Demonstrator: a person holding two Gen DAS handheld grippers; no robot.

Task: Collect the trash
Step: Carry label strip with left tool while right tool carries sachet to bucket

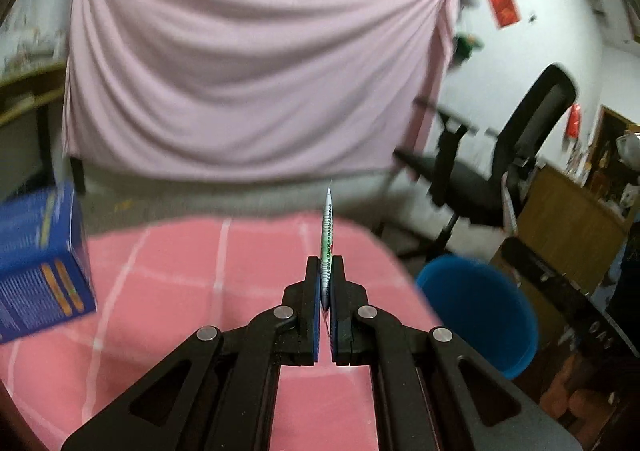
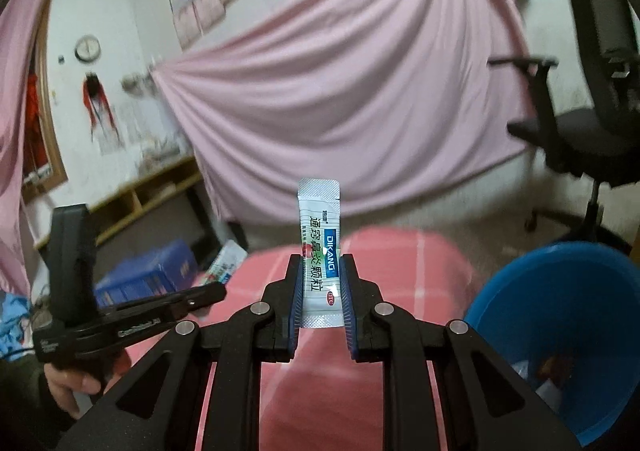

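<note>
My left gripper [image 1: 326, 264] is shut on a thin white and green sachet [image 1: 328, 227], seen edge-on and sticking out forward above the pink checked tablecloth [image 1: 180, 271]. My right gripper [image 2: 321, 259] is shut on a white sachet [image 2: 320, 247] with blue and green print, held upright and flat to the camera. In the right wrist view the left gripper [image 2: 212, 294] reaches in from the left, held by a hand [image 2: 68, 383], with a white and green packet [image 2: 228, 261] at its tip. A blue bin [image 2: 560, 291] stands low at the right with some scraps inside.
The blue bin [image 1: 480, 307] sits off the table's right edge. A blue box [image 1: 40, 263] stands at the table's left. A black office chair [image 1: 500, 155] is behind the bin. A pink sheet [image 1: 248, 63] hangs on the far wall.
</note>
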